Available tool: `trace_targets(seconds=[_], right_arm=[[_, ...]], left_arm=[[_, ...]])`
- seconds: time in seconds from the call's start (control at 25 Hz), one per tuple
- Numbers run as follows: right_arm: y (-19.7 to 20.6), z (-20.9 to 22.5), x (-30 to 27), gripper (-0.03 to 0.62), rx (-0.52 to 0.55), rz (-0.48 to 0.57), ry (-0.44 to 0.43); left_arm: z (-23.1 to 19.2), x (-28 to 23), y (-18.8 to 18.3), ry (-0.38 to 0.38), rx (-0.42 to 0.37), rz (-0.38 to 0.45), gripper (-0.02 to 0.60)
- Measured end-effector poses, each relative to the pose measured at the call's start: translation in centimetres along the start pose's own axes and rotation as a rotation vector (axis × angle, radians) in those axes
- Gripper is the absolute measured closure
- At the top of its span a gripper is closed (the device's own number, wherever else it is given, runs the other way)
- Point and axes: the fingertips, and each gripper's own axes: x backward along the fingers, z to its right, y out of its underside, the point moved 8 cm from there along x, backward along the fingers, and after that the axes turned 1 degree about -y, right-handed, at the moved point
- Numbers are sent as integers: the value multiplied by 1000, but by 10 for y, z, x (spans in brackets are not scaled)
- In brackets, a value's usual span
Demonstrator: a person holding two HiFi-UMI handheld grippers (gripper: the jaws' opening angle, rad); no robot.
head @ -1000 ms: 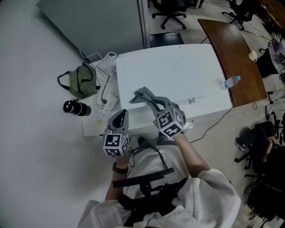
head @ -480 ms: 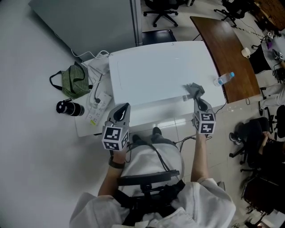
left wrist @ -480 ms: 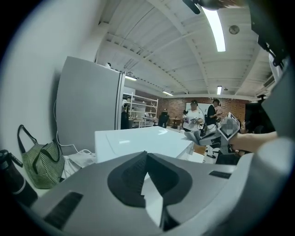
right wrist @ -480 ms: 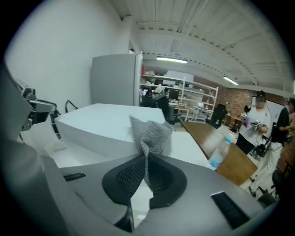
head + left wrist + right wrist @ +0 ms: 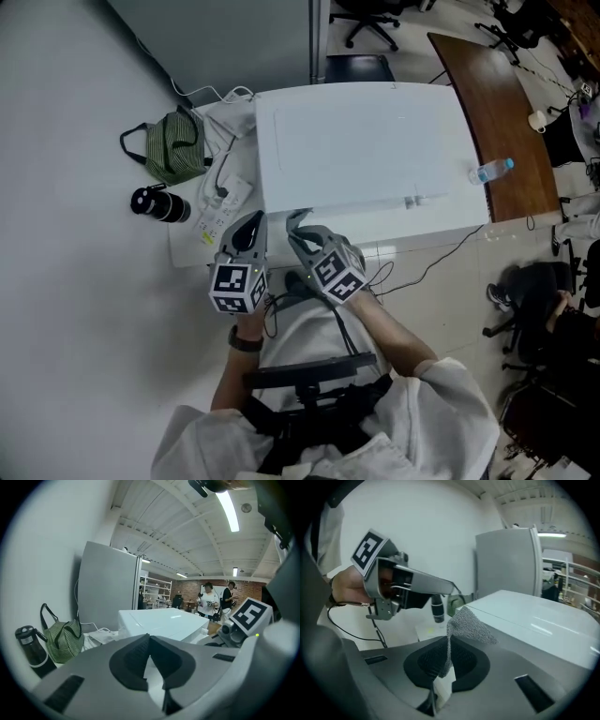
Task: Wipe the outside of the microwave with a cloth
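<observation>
Green striped bag (image 5: 173, 150) with dark handles, set close to the white wall. Just beside the bag, black flask (image 5: 159, 204); to the bag's right, white power strip (image 5: 223, 204) with looping cable. Well to the bag's right, clear blue-capped water bottle (image 5: 491, 172) on brown wooden counter (image 5: 492, 103). Behind the bag, grey cabinet (image 5: 108, 588).

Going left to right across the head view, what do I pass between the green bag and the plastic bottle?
Green striped bag → left gripper → right gripper, shut on the grey cloth → plastic water bottle.
</observation>
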Motion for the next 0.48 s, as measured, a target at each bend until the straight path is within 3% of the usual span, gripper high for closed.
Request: trace_targets(seconds=[0.08,0.2,0.32,0.48], right_arm=[[-8,-14,-11,565,73,11,-69],[1,0,-6,565,65,6,-59],[28,41,23,565,-59,-4,46],[80,105,101,565,-246,35,291]], left_arm=[[-3,2,2,-12,1,-4,558],[2,-1,1,-13,-5,-15,558],[13,-11,-4,-1,-19,-25,558],[37,-33,-8,44,-43,-36,558]])
